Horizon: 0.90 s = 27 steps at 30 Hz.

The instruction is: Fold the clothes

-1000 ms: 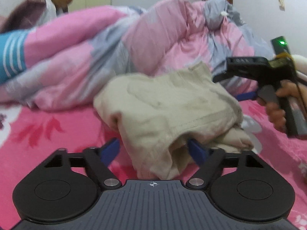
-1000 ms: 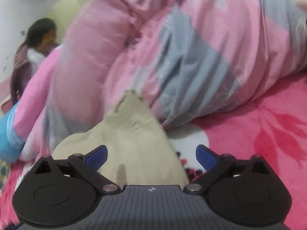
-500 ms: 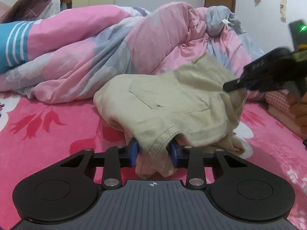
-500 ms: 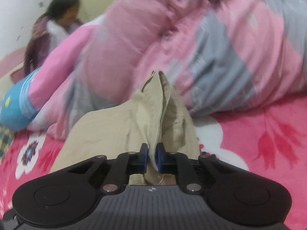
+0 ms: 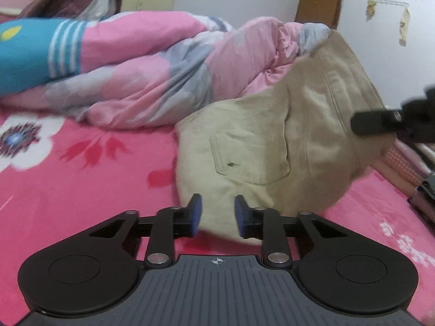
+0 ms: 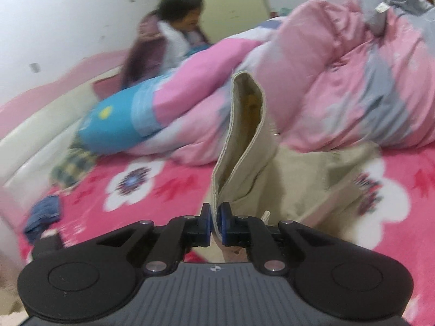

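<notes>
Khaki trousers (image 5: 272,146) have left the left gripper's (image 5: 216,214) reopened jaws.

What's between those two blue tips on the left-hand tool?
In the left wrist view, the left gripper stands open; between its tips shows the beige garment's lower edge and pink bedspread, ungripped.

The trousers (image 5: 274,146) lie on the bed (image 5: 81,179), toward its right side, in front of the heaped duvet (image 5: 152,76) that runs along the far edge. A person (image 6: 168,35) sits behind the duvet. A small cloth (image 6: 43,212) lies near the bed's left edge.
</notes>
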### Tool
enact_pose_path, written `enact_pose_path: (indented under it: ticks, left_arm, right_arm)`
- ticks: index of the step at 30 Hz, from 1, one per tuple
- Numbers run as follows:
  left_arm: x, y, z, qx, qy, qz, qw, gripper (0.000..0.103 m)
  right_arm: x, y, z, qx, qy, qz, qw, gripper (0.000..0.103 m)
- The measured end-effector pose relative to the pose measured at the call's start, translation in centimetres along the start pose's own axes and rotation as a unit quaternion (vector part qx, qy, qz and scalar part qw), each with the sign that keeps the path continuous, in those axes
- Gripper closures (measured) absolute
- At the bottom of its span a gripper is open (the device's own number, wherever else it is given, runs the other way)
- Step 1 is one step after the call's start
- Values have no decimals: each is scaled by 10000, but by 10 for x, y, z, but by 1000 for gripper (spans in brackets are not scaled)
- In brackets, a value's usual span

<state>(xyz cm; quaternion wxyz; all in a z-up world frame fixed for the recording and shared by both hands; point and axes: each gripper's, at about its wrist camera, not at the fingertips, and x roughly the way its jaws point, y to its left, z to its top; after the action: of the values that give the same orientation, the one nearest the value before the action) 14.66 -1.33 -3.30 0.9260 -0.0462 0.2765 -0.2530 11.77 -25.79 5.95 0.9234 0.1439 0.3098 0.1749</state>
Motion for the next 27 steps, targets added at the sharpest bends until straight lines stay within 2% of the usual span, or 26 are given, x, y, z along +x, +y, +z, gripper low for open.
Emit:
enact_pose_path:
  ticks: [2,3,4,5,8,10,12,13,14,15,16,18,22,27]
  left_arm:
    - [-14,11,-6,-129,71,-12,9999,51]
    - [-21,17,-9,-151,12,27,9999,36]
    - [-28,24,-12,-174,-47,66,9998,27]
    - [-36,30,-15,-197,-106,105,9997,25]
    - [-51,52,-18,-374,-259,105,9989,21]
    - [-55,65,-17,-663,-298,-97,9973,21]
    - [-56,72,-16,-820,-299,-322,9957,21]
    - [-56,73,-16,-842,-300,-452,9950,20]
    - [-56,70,-15,-817,-312,-609,9943,20]
    - [-56,67,-15,-792,-324,-766,9934,18]
    - [-56,64,-14,-767,-336,-924,9922,17]
    - [-57,58,-15,-708,-362,-1258,9889,14]
    - [-62,48,-17,-652,-445,-1938,9779,6]
    - [-58,25,-23,-180,-397,-2265,9730,3]
  right_arm:
    - [1,14,-16,98,80,270,9996,95]
    - [6,19,-25,137,137,349,9992,95]
    - [11,25,-33,166,193,409,9988,95]
    - [16,31,-42,194,250,469,9984,95]
    - [39,44,-72,59,447,224,9987,94]
    - [51,50,-91,-141,577,26,9982,91]
    - [43,56,-101,-317,528,-7,9981,87]
    - [37,59,-105,-403,493,-13,9980,79]
    - [31,62,-109,-490,458,-19,9978,67]
    - [26,64,-114,-575,422,-26,9974,61]
    - [20,67,-118,-661,387,-32,9971,56]
    - [5,68,-125,-788,308,-19,9964,56]
    - [-29,44,-121,-453,-24,-85,9989,56]
    - [-39,-19,-104,539,-301,-509,9968,54]
